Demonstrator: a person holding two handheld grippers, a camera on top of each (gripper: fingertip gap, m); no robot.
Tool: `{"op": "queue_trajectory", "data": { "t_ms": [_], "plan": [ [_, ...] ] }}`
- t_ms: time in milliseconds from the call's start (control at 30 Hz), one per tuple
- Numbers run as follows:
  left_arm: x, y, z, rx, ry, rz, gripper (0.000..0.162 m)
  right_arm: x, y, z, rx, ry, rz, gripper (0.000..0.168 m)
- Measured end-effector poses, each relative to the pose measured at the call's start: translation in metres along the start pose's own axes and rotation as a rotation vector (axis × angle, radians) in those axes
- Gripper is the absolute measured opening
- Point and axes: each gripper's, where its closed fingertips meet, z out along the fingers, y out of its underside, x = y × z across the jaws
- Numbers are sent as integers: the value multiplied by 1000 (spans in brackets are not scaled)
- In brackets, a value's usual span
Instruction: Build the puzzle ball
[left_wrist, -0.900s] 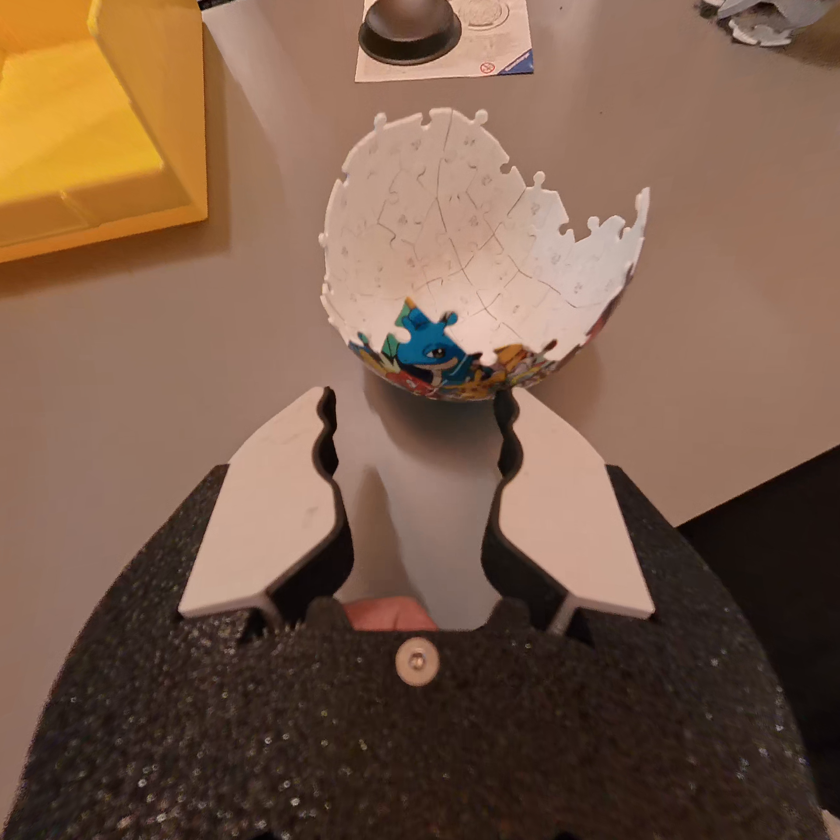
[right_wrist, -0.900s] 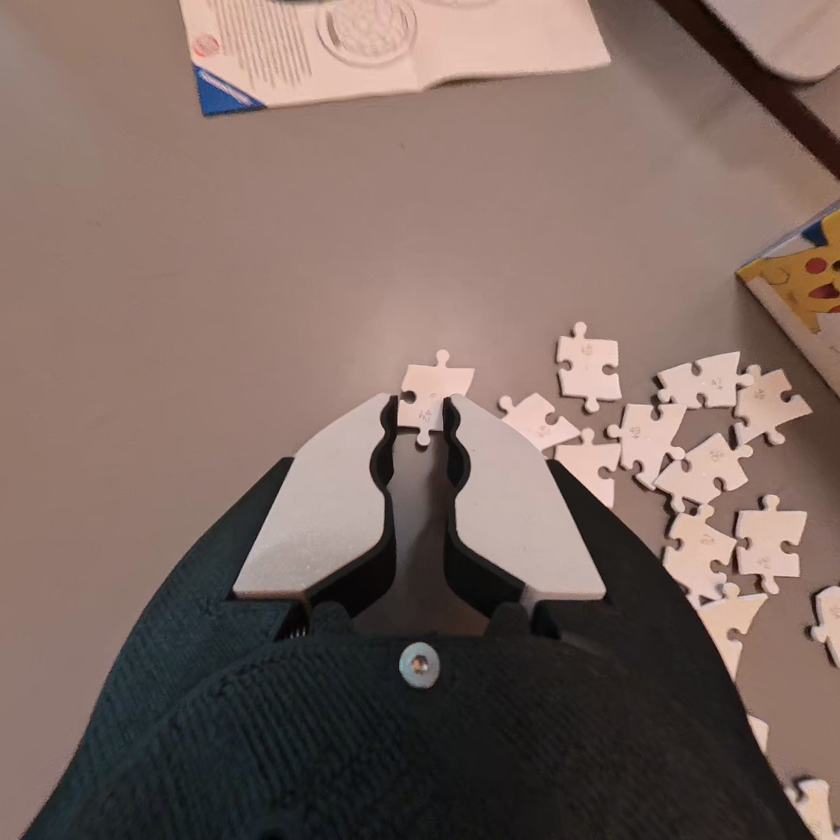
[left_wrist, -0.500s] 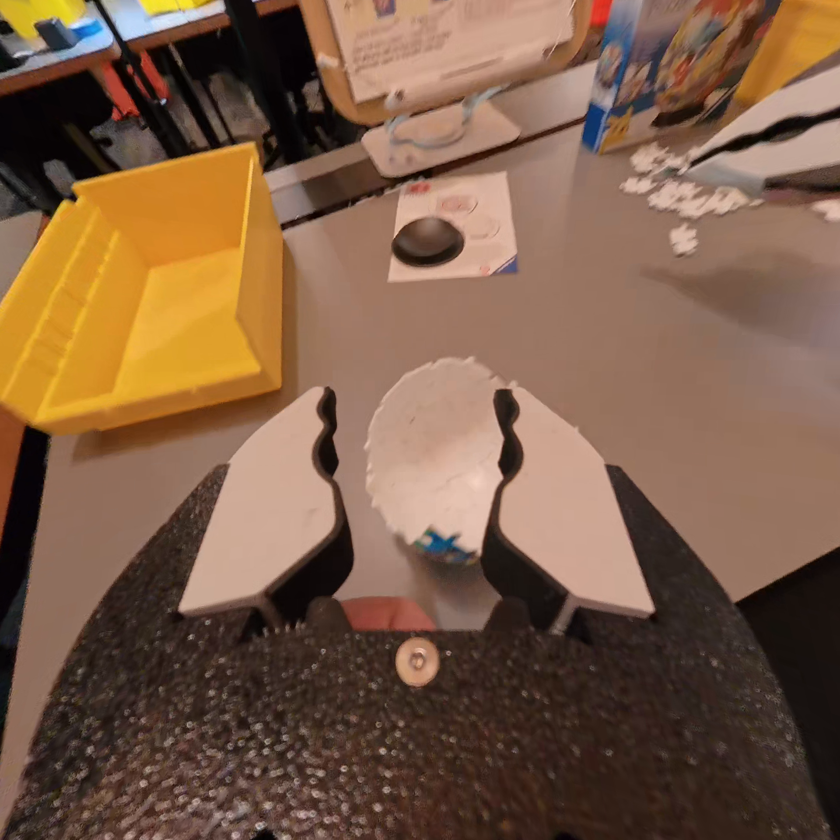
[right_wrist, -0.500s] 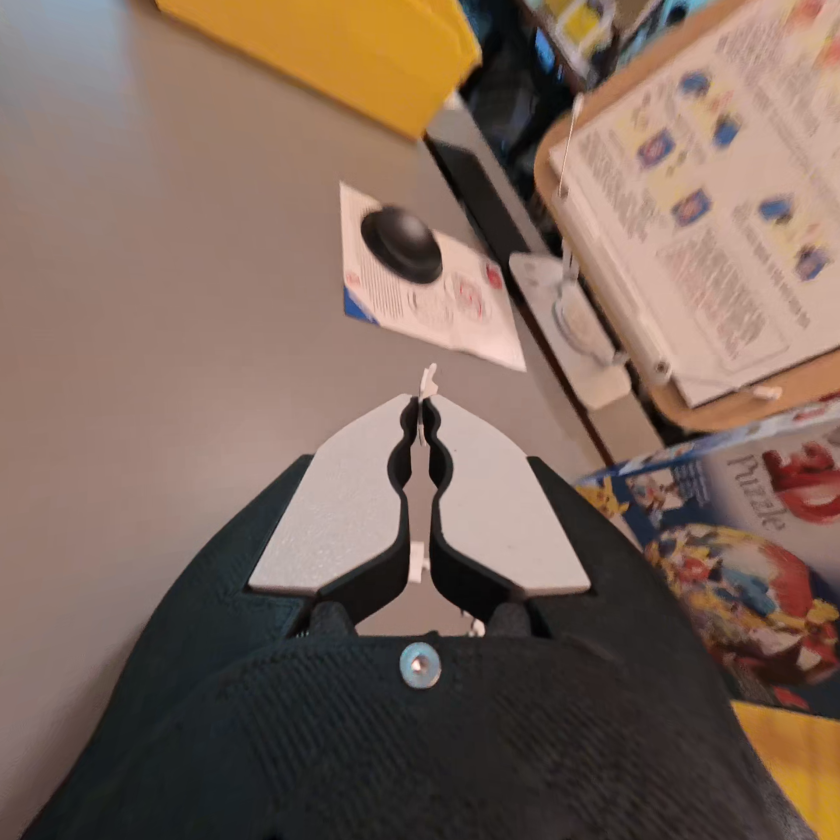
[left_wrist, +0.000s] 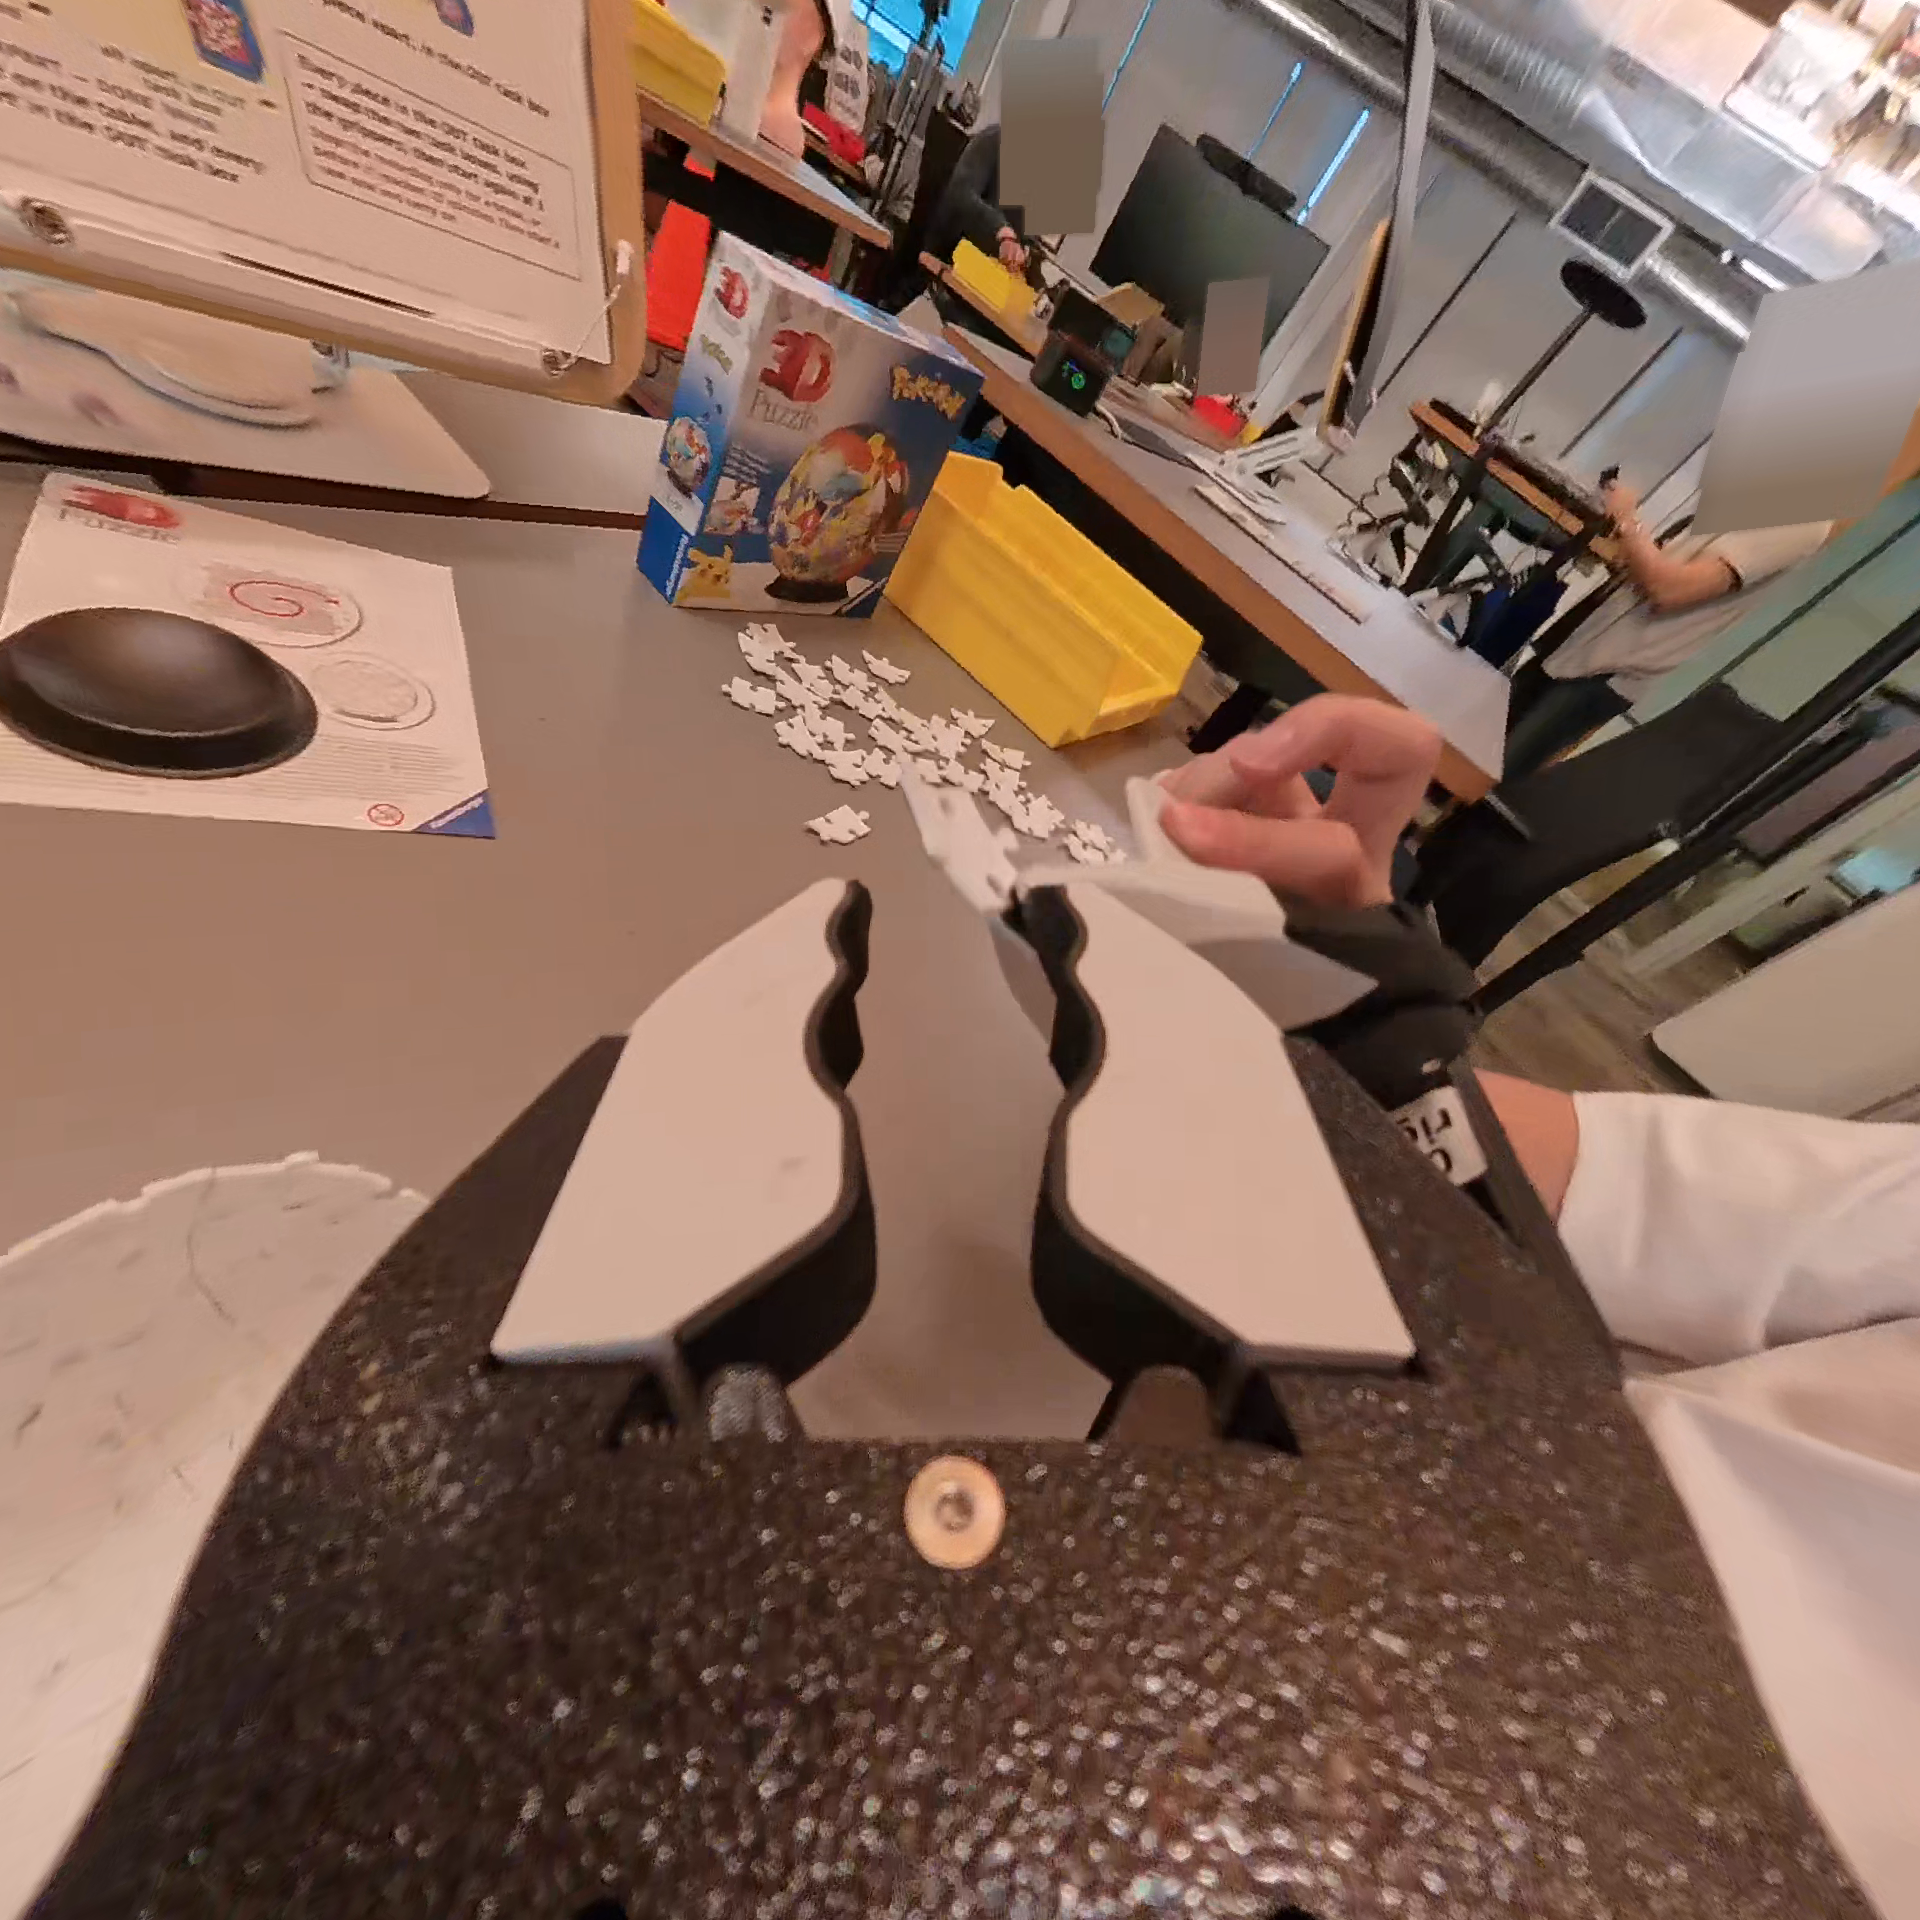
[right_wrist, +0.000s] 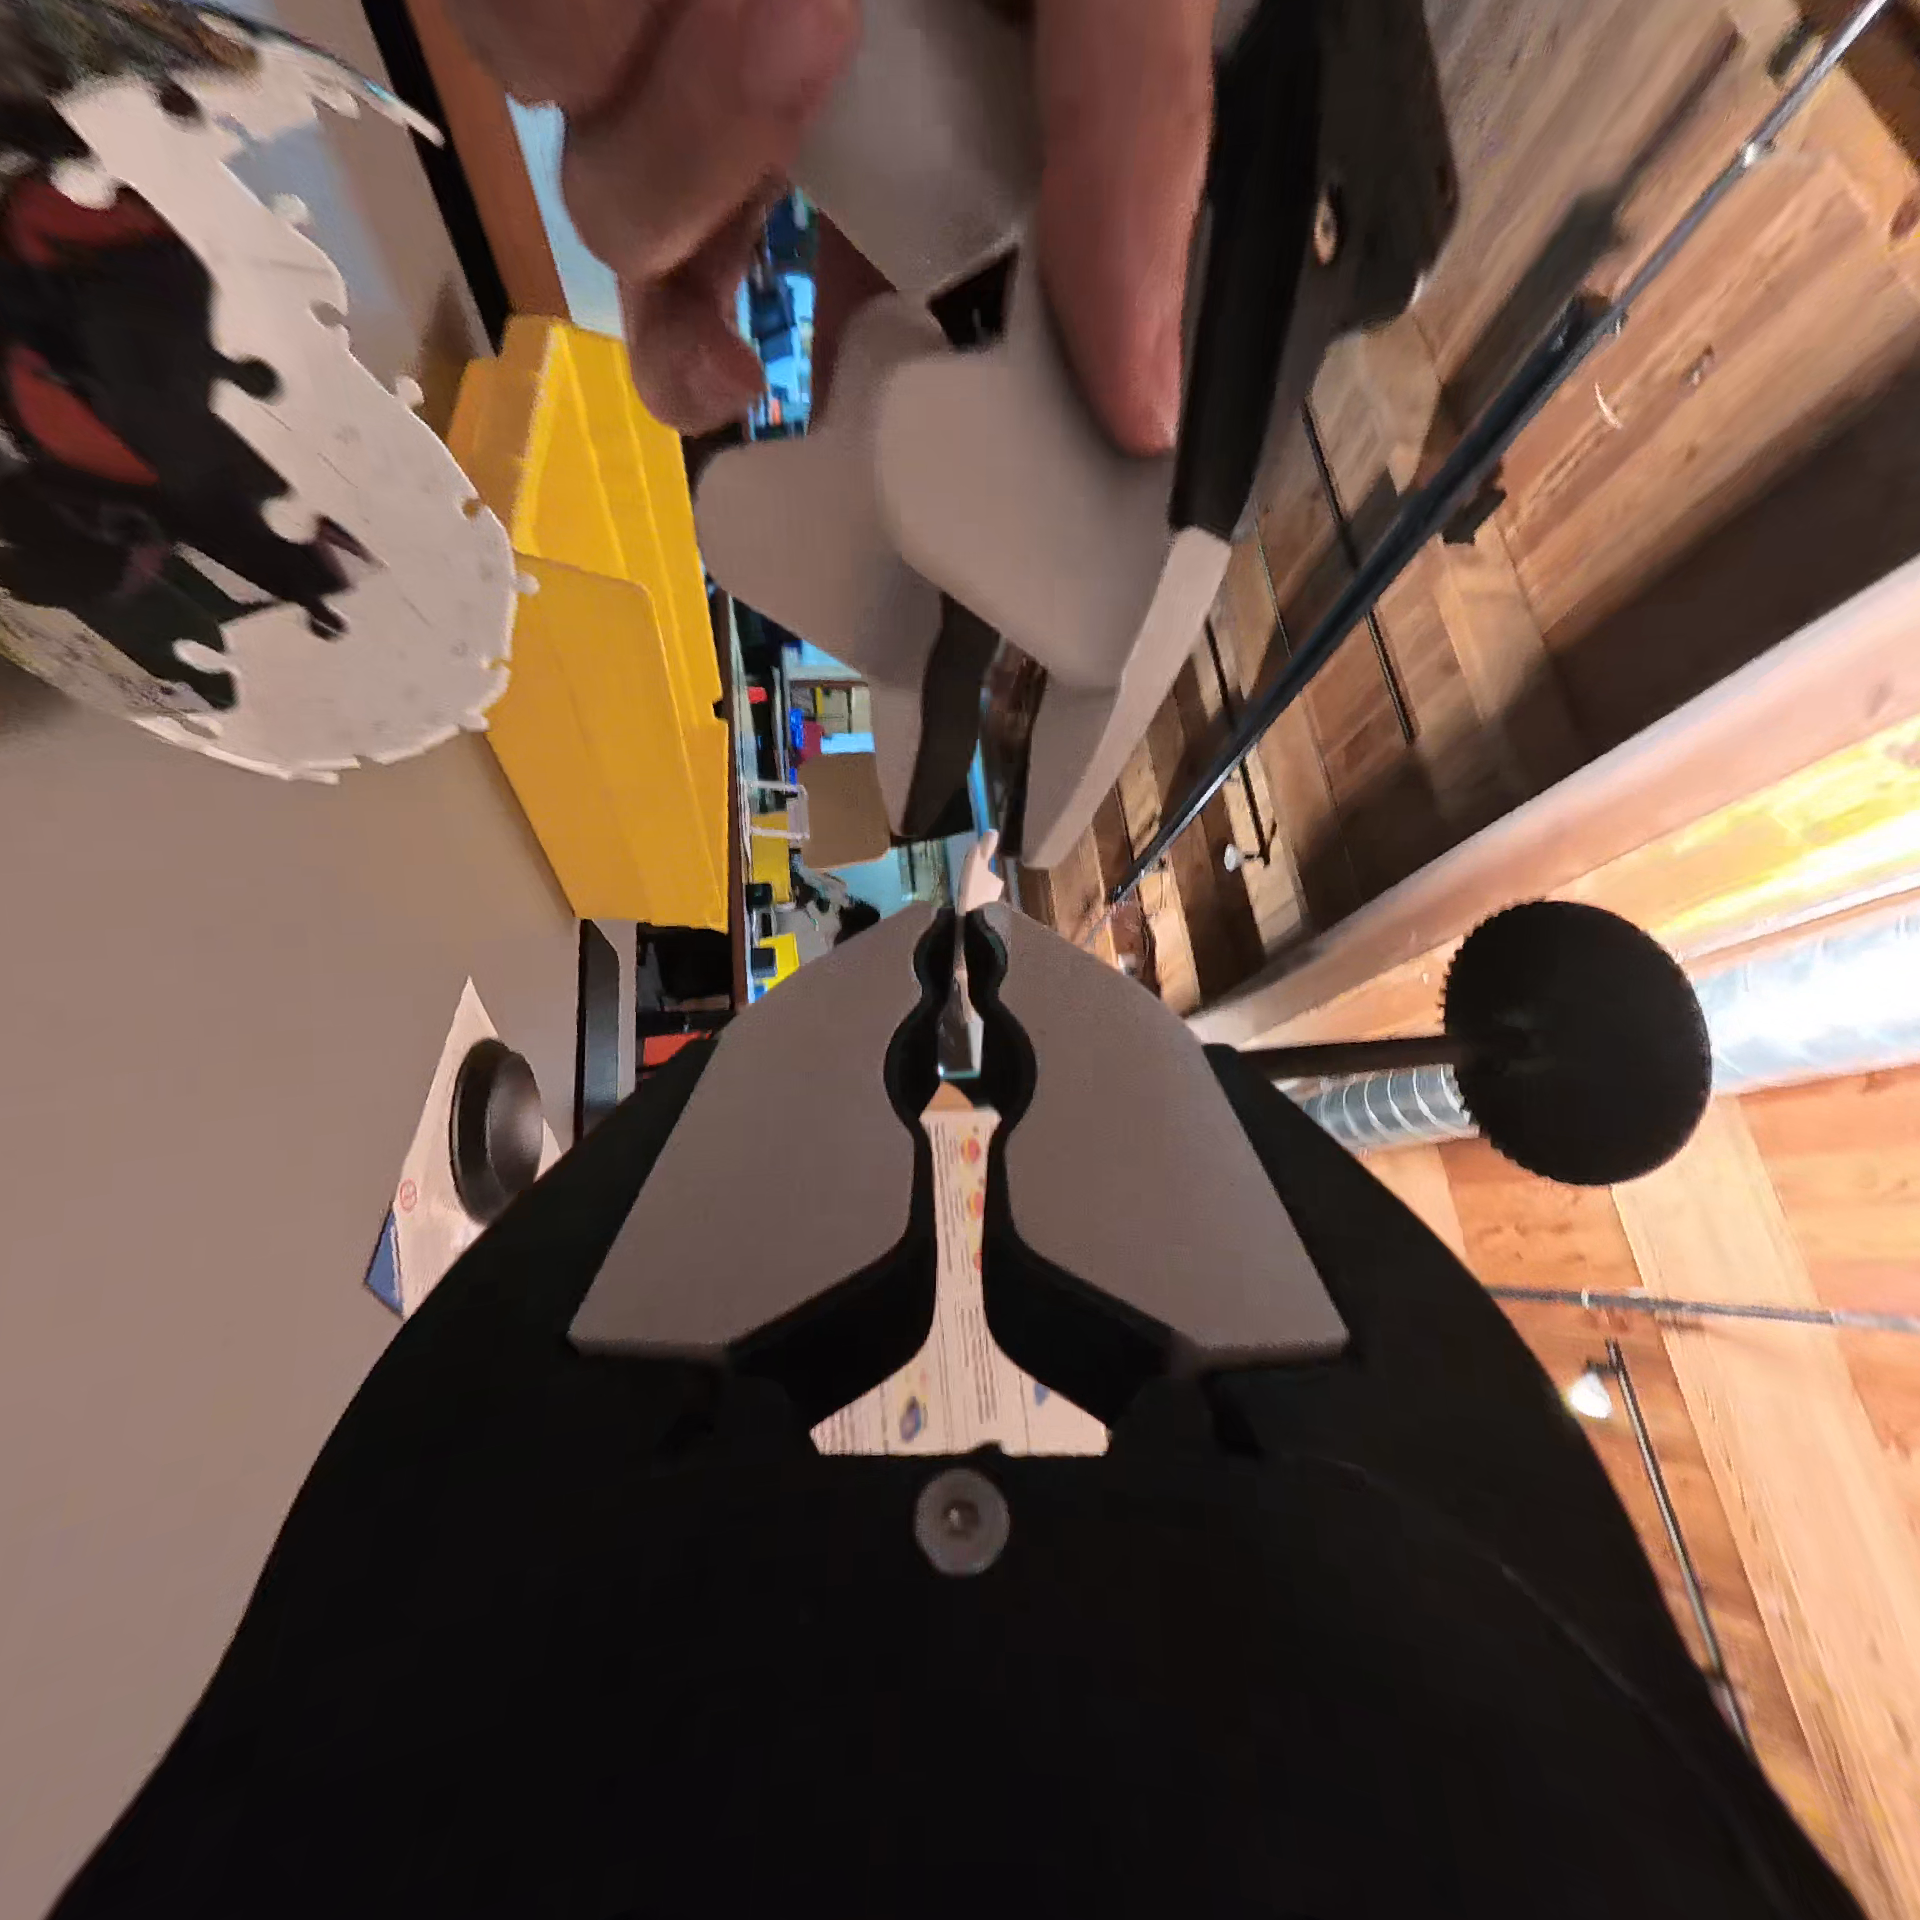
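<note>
The half-built puzzle ball (left_wrist: 156, 1299) is a white shell with a printed outside. It lies at the lower left of the left wrist view and at the upper left of the right wrist view (right_wrist: 343, 582). My left gripper (left_wrist: 945, 914) is open and empty, raised off the table. My right gripper (right_wrist: 964, 935) is rolled sideways and shut on a white puzzle piece (right_wrist: 979, 883). In the left wrist view the piece (left_wrist: 961, 842) sits just beyond my left gripper's right fingertip, with the right gripper (left_wrist: 1023, 888) behind it. The open left gripper (right_wrist: 966, 821) points at the piece.
A pile of loose white pieces (left_wrist: 894, 727) lies on the grey table (left_wrist: 312, 987), in front of the puzzle box (left_wrist: 810, 468) and a yellow bin (left_wrist: 1039, 613). A black stand (left_wrist: 145, 686) rests on an instruction sheet (left_wrist: 416, 644) at the left. A clipboard stands behind. My left and right fingertips are right by each other.
My right gripper lifted the piece off the table and rolled sideways. My left gripper rose and swung right, away from the ball, to meet the piece. It stayed open.
</note>
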Motion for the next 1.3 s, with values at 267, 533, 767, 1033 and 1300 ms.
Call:
{"op": "queue_trajectory", "data": {
  "t_ms": [267,533,767,1033,1300],
  "plan": [
    [-17,-6,-26,33,-15,5,3,-9,-25,20,65,-21,9,2],
    [-14,-14,-38,96,42,40,2,-1,-33,28,109,-51,163,2],
    [-15,-18,-46,109,27,107,2,0,-38,34,125,-78,203,2],
    [-32,-20,-71,123,-33,157,2,4,-37,37,184,-271,688,3],
    [-37,-4,-68,44,-10,261,2,-7,-40,43,244,-868,1355,41]
  ]
}}
